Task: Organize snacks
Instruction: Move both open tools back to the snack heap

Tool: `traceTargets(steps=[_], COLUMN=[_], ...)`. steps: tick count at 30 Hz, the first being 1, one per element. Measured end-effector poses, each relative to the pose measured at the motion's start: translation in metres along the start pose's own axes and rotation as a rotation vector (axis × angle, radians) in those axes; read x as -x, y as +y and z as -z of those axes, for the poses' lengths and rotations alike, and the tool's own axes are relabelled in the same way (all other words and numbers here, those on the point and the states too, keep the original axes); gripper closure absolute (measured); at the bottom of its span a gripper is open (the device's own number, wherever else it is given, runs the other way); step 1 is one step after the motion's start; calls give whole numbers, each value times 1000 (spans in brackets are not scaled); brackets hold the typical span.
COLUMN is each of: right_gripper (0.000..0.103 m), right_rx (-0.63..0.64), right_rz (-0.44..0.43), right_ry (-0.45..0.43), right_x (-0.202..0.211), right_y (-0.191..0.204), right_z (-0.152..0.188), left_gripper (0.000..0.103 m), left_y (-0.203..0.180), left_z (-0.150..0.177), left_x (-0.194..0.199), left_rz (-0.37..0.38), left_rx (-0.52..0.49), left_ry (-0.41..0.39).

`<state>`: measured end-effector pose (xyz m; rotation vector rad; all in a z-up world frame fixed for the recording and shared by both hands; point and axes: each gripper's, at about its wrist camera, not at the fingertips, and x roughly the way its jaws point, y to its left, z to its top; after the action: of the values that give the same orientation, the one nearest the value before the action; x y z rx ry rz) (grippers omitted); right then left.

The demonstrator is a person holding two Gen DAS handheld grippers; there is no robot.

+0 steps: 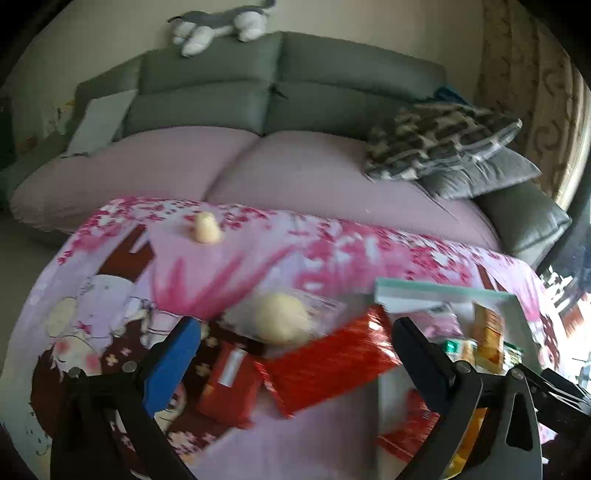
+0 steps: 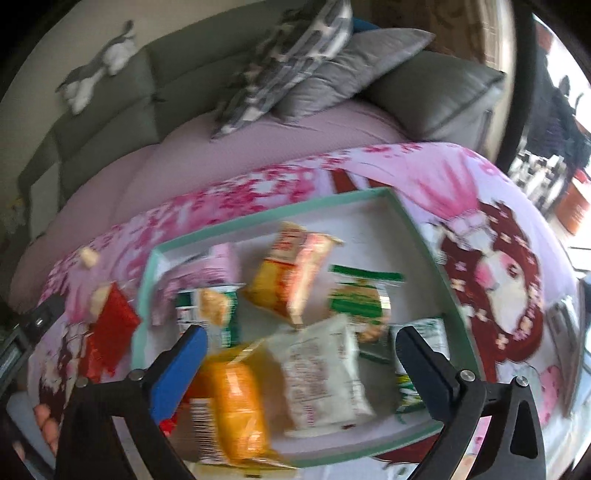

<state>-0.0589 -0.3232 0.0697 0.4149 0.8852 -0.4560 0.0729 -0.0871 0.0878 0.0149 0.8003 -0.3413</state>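
Note:
In the left wrist view my left gripper [image 1: 295, 354] stands open above loose snacks on the pink printed cloth: a large red packet [image 1: 328, 362], a small red packet [image 1: 227, 384] and a clear-wrapped pale bun [image 1: 282, 319]. Nothing is gripped. A small pale snack [image 1: 207, 229] lies farther back. In the right wrist view my right gripper [image 2: 299, 365] is open over the mint-rimmed tray [image 2: 147, 273], which holds several packets: an orange one [image 2: 236, 402], a white one [image 2: 321, 373], a yellow one [image 2: 295, 273] and green ones [image 2: 358, 295]. No pad presses on any packet.
The tray's corner [image 1: 443, 291] shows at the right of the left wrist view. Behind the cloth-covered table stands a grey sofa [image 1: 280, 85] with a mauve seat cover, patterned cushions [image 1: 439, 140] and a plush toy [image 1: 221, 26]. A hand [image 2: 46, 421] shows at lower left.

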Motion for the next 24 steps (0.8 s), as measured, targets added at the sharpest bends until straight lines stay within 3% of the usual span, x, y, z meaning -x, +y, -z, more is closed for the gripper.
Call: traceTargets(steps=[5, 13, 16, 21, 24], right_gripper=[0, 0, 0, 0, 0], right_rx=[35, 170, 198, 220, 217], right_rz=[-86, -143, -180, -218, -239], right_ry=[-29, -21, -26, -20, 7], right_x=[4, -1, -2, -4, -10], right_y=[25, 75, 92, 110, 118], right_z=[1, 11, 16, 24, 29], left_gripper=[0, 0, 0, 0, 0], left_y=[26, 67, 82, 105, 107], left_z=[-2, -3, -4, 0, 5], left_x=[-3, 1, 3, -5, -15], left_rz=[-18, 13, -16, -20, -40], left_rx=[35, 168, 204, 284, 277], left_ry=[4, 7, 3, 54, 106])
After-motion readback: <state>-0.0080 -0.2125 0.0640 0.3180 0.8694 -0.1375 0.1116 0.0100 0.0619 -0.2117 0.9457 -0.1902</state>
